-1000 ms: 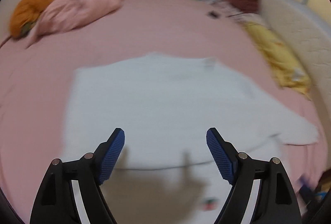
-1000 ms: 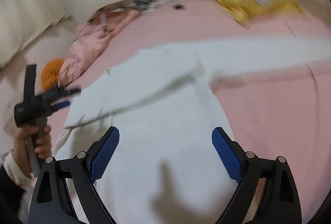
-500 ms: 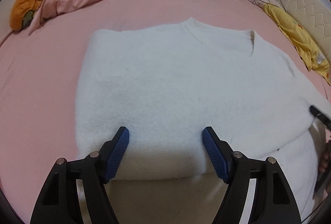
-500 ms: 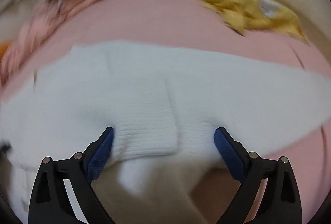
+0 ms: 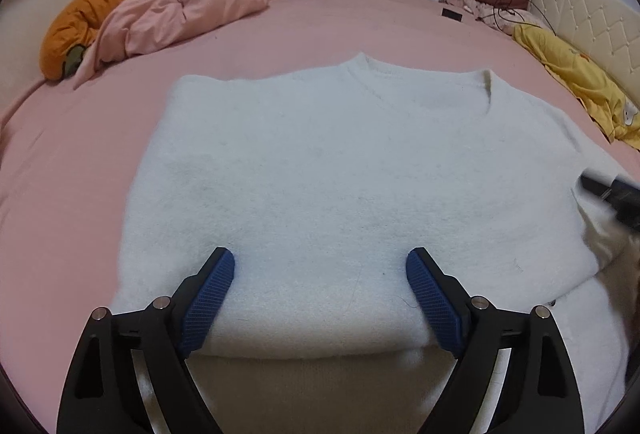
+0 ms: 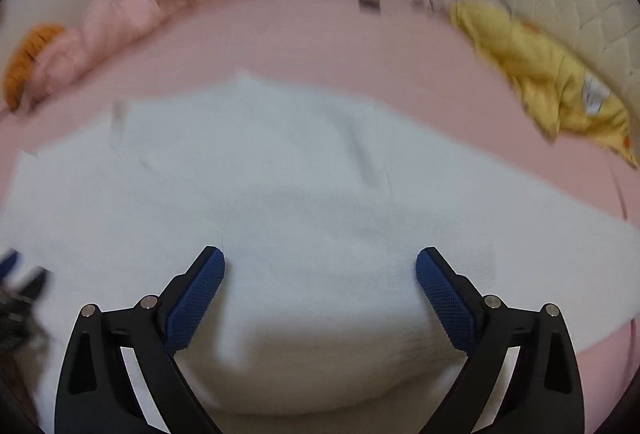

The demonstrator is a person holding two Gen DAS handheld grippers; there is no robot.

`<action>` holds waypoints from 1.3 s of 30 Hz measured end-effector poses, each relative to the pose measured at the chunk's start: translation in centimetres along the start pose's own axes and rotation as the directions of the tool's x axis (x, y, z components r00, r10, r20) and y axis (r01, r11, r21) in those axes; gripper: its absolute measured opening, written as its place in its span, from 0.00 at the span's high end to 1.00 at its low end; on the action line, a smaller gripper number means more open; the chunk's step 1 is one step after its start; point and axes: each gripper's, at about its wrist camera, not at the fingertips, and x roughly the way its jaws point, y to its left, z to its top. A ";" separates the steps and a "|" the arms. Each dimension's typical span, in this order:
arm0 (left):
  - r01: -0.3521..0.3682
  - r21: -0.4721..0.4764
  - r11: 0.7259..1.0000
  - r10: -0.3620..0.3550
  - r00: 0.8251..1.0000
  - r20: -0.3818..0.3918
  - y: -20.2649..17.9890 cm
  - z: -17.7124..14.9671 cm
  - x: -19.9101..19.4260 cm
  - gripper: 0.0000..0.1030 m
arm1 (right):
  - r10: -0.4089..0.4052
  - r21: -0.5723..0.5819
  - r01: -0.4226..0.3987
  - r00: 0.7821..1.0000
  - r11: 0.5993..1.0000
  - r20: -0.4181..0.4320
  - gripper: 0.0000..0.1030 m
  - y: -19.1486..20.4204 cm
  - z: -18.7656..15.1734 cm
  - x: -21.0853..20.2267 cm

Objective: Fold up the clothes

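White sweater (image 5: 340, 193) flat mid-bed (image 5: 60, 173), collar toward far edge, laid smooth for folding. Left gripper (image 5: 320, 288) and right gripper (image 6: 320, 282): jaws spread, empty, over near hem (right view blurred).

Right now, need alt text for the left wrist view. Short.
A white sweater lies flat, neckline away from the camera, on a pink bed, with the open left gripper over its near edge. A pink duvet and orange cushion sit far left, yellow clothing far right.
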 end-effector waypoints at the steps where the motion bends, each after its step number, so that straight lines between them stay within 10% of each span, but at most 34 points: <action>1: -0.001 0.000 1.000 0.001 1.000 0.003 0.0 0.0 0.0 0.14 | 0.002 0.005 -0.002 1.000 1.000 -0.001 0.06 0.0 -0.1 -0.1; 21: 0.002 -0.005 1.000 -0.002 1.000 0.011 -0.2 -0.2 0.3 0.13 | -0.100 0.161 0.101 0.995 0.982 -0.012 0.00 -5.0 -0.1 -0.4; 29: -0.017 0.009 1.000 0.017 1.000 0.007 -0.4 0.0 0.3 0.13 | 0.011 0.179 -0.050 0.977 0.983 0.211 0.01 -9.3 -1.5 -9.2; 32: -0.031 0.016 0.999 0.031 1.000 0.005 -0.6 0.0 0.2 0.12 | 0.169 0.399 -0.228 0.969 0.888 0.179 0.01 -18.3 -3.5 -9.3; 36: -0.075 0.032 0.997 0.075 0.997 0.004 -0.9 0.1 0.3 0.07 | 0.211 0.746 -0.330 0.944 0.579 0.254 0.01 -30.6 -9.0 -10.0; 39: -0.105 0.038 0.994 0.105 0.994 0.005 -1.1 0.1 0.2 0.04 | 0.130 0.836 -0.352 0.936 0.421 0.328 0.01 -37.2 -12.6 -11.6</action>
